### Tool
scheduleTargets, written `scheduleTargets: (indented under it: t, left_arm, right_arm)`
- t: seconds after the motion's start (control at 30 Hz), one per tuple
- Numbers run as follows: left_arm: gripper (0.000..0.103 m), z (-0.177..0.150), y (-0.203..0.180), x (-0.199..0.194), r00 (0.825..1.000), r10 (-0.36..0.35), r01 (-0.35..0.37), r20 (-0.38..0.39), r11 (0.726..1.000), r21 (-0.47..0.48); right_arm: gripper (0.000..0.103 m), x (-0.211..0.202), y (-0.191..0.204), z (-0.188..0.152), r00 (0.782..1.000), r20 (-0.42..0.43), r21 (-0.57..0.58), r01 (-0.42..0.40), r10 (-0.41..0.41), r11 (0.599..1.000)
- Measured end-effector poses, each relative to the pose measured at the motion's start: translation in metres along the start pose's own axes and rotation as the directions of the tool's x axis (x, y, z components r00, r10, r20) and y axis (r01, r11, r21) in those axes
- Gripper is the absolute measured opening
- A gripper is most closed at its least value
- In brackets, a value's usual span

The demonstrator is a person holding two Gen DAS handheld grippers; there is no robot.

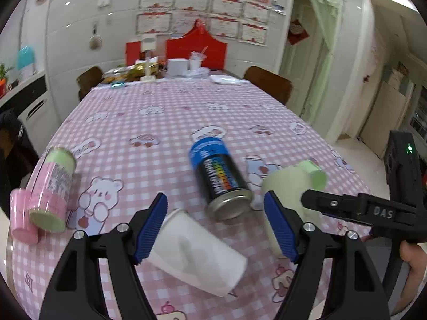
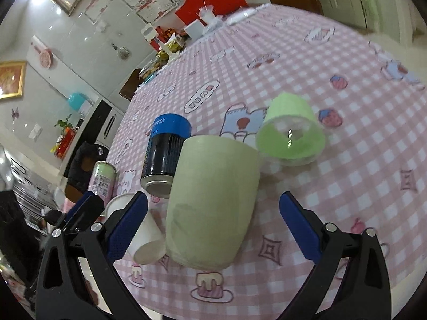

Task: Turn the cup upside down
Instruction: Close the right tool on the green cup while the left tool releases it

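Observation:
A white paper cup [image 1: 198, 253] lies on its side on the pink checked tablecloth [image 1: 165, 122], between the open jaws of my left gripper [image 1: 216, 229]. It also shows in the right wrist view [image 2: 138, 229]. A pale green cup [image 2: 213, 202] lies on its side between the open jaws of my right gripper [image 2: 213, 226], untouched by the pads; it shows in the left wrist view [image 1: 288, 184]. A bright green plastic cup [image 2: 291, 130] lies on its side beyond it.
A black and blue can [image 1: 220, 176] lies between the two cups. A pink and green can [image 1: 50, 189] and a pink cup [image 1: 22, 216] lie at the left table edge. Boxes and dishes [image 1: 184, 66] crowd the far end. Chairs [image 1: 269, 82] stand around the table.

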State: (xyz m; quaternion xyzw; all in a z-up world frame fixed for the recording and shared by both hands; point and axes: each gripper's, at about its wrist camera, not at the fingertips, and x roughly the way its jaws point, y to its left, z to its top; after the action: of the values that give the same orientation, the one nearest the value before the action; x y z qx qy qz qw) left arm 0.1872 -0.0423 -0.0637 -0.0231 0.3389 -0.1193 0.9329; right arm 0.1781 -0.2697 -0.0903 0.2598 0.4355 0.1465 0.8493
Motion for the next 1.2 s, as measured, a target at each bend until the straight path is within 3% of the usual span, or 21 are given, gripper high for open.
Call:
scheduleTargets:
  t: [0.67,0.9,1.2]
  left_arm:
    - [0.074,-0.009,0.022,0.017,0.997,0.08,-0.081,-0.019,0.996,-0.039]
    - [0.074,-0.007,0.017,0.021,0.997,0.071,-0.071,-0.023,0.997,-0.037]
    - [0.074,-0.008,0.004,0.025,0.997,0.07,-0.071,-0.032,0.997,-0.009]
  right_arm:
    - [0.093,0.037,-0.005,0.012,0.999,-0.045,0.047,-0.022,0.024,0.999]
    - [0.077,0.047,-0.002,0.013,0.997,-0.074,0.013,-0.019,0.02,1.0]
    - [0.077,0.036,0.011,0.004,1.0,-0.01,-0.122,0.024,-0.025,0.992]
